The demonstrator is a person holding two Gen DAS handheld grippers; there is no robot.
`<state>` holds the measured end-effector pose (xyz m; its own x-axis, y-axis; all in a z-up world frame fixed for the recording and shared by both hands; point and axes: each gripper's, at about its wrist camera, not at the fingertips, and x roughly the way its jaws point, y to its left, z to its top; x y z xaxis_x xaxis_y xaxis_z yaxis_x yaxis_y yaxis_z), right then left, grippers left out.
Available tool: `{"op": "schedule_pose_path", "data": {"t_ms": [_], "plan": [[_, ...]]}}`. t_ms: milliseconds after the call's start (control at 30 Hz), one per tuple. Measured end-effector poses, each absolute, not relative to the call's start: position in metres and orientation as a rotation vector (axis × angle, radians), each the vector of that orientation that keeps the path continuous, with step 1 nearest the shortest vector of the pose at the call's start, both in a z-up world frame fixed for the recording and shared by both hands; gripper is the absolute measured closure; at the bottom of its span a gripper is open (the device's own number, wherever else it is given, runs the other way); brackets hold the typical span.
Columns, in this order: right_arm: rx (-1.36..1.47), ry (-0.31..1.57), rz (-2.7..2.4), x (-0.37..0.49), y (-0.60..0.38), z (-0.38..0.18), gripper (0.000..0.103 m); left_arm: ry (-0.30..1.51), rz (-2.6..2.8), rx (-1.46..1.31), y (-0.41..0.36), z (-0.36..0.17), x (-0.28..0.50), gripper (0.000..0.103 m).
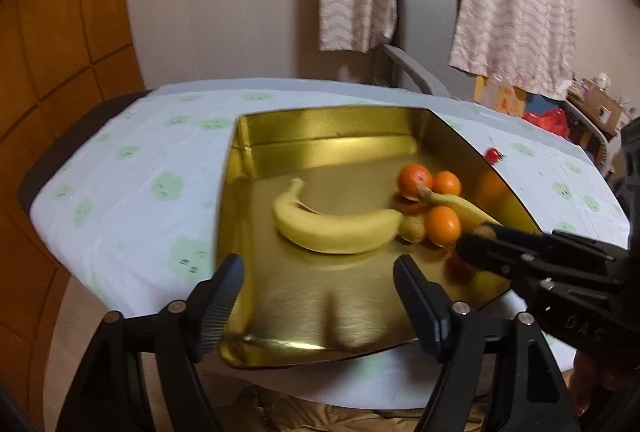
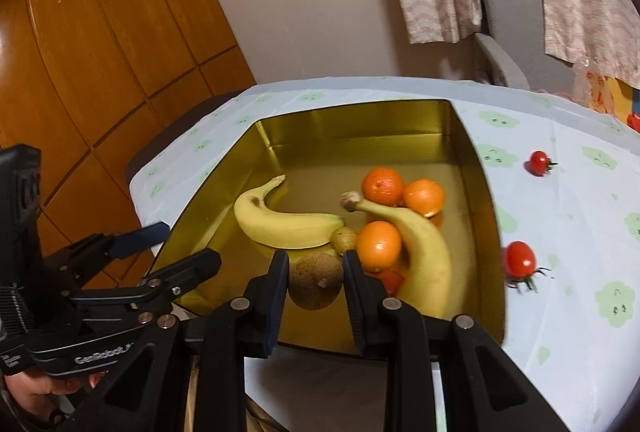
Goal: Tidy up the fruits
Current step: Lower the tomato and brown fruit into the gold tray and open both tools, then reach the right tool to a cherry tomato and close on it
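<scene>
A gold tin box (image 2: pixel 360 119) on the table holds two bananas (image 2: pixel 280 224) (image 2: pixel 424 256), three oranges (image 2: pixel 378 244) and a small kiwi (image 2: pixel 344 240). My right gripper (image 2: pixel 316 282) is shut on a brown kiwi (image 2: pixel 316 284) over the tin's near edge. In the left wrist view that gripper (image 1: pixel 474 238) reaches in from the right, beside the oranges (image 1: pixel 442 224). My left gripper (image 1: pixel 320 292) stands open above the tin's near left corner (image 1: pixel 240 348), nothing between its fingers, a banana (image 1: pixel 336 232) just ahead. Two cherry tomatoes (image 2: pixel 540 163) (image 2: pixel 519 260) lie on the cloth right of the tin.
A white cloth with green prints (image 1: pixel 140 171) covers the table. A grey chair (image 1: pixel 424 31) draped with pale garments stands behind it. A wooden cabinet (image 2: pixel 100 51) is on the left. Clutter sits at the far right (image 1: pixel 548 119).
</scene>
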<state>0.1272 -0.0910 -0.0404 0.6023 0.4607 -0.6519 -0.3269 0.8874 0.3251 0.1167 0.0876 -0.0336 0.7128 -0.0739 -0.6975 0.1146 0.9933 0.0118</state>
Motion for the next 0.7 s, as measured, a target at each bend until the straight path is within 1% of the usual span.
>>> {"op": "schedule_pose_path", "data": {"t_ms": [33, 100, 333, 500, 700], "plan": [[0.180, 0.814, 0.462, 0.130, -0.088, -0.042, 0.075, 0.760, -0.089, 0.051, 0.091, -0.031, 0.116, 0.020], [0.183, 0.835, 0.466, 0.134, -0.084, -0.045, 0.075, 0.746, -0.070, 0.031, 0.098, -0.028, 0.113, 0.013], [0.155, 0.868, 0.457, 0.140, -0.070, -0.053, 0.075, 0.755, -0.056, -0.005, 0.112, -0.029, 0.113, 0.012], [0.118, 0.906, 0.442, 0.143, -0.062, -0.061, 0.075, 0.760, -0.043, -0.022, 0.115, -0.030, 0.110, 0.008], [0.145, 0.915, 0.446, 0.143, -0.065, -0.065, 0.073, 0.779, -0.028, -0.023, 0.115, -0.035, 0.110, 0.006]]}}
